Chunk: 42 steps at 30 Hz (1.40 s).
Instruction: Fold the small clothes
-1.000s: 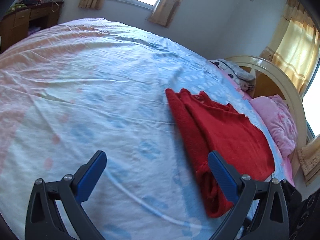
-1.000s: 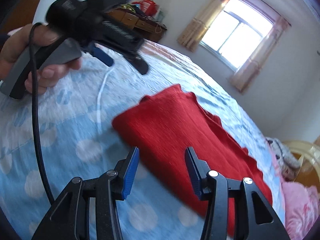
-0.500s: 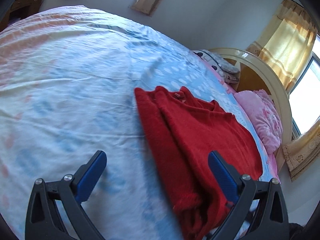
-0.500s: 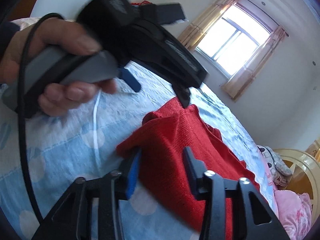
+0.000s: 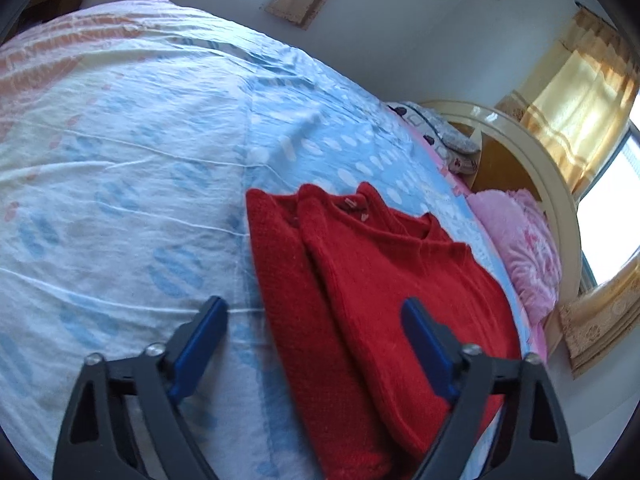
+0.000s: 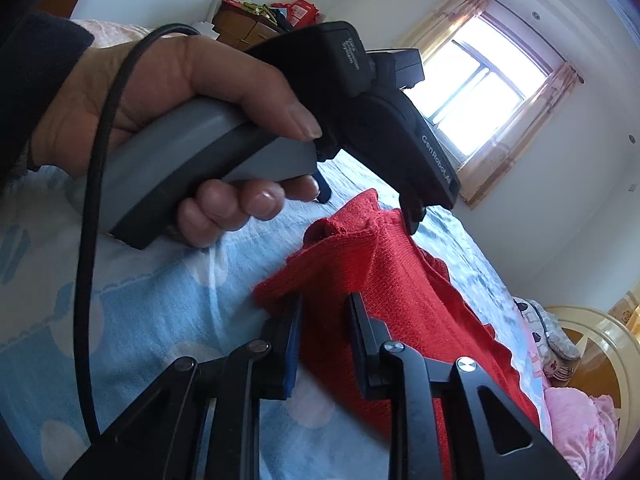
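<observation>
Here the red sweater (image 5: 384,304) lies partly folded on the bed (image 5: 132,168), its collar toward 12 o'clock in the left wrist view and its body running down toward 5 o'clock. One side is turned over onto the body, leaving a long ridge along its 9 o'clock edge.

The left claw (image 5: 314,330) is spread wide. Its blue pad at 7 o'clock sits over the bare sheet and its other pad at 4 o'clock sits over the red knit, so the folded edge runs between them. I cannot tell from this view whether either pad touches the cloth. In the right wrist view the same tool appears at 11 o'clock, gripped by the left hand (image 6: 176,128) around a grey handle, with a black cable (image 6: 92,216) trailing down toward 7 o'clock. One dark fingertip of it meets a raised peak of the sweater (image 6: 384,280) near the centre.

The right claw (image 6: 326,332) has its fingers drawn close together, with a corner of the red knit between them, lifted slightly off the sheet at 6 o'clock. The cloth fills the gap between the pads.

Beyond the sweater, a pink pillow (image 5: 520,248) rests at 3 o'clock against a cream headboard (image 5: 560,184). A bright window (image 6: 476,92) stands at 1 o'clock in the right wrist view.
</observation>
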Each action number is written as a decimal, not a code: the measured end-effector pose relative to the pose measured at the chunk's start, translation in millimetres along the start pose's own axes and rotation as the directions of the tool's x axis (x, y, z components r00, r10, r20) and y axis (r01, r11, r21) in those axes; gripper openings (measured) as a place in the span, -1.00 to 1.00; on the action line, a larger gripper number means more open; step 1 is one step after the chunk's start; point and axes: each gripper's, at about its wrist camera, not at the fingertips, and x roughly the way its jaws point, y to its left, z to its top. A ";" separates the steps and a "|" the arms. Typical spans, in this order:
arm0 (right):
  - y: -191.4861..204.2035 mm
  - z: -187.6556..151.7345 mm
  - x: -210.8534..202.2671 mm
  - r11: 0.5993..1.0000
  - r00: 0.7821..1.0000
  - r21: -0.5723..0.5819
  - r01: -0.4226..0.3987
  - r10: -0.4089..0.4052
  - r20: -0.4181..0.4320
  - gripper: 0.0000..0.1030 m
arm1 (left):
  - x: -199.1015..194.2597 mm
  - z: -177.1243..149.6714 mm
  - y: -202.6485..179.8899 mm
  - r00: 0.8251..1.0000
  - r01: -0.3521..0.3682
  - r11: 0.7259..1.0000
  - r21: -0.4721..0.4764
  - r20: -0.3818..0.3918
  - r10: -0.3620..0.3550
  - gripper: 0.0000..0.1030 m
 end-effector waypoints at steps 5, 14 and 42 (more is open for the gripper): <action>3.8 3.7 -1.3 1.000 1.000 -0.014 -0.009 0.009 -0.010 -0.73 | 11.1 0.8 1.2 0.999 0.018 1.000 -0.016 -0.047 -0.018 -0.52; -33.3 4.8 -18.8 0.987 0.996 0.133 -0.087 0.088 -0.005 -0.88 | 6.7 6.1 -1.2 0.999 0.009 0.996 -0.086 -0.040 -0.012 -0.73; -155.5 -56.3 -54.1 0.899 0.999 0.437 0.008 -0.027 0.037 -0.90 | 27.9 36.8 -114.3 0.991 0.132 0.991 -0.021 0.019 -0.132 -0.75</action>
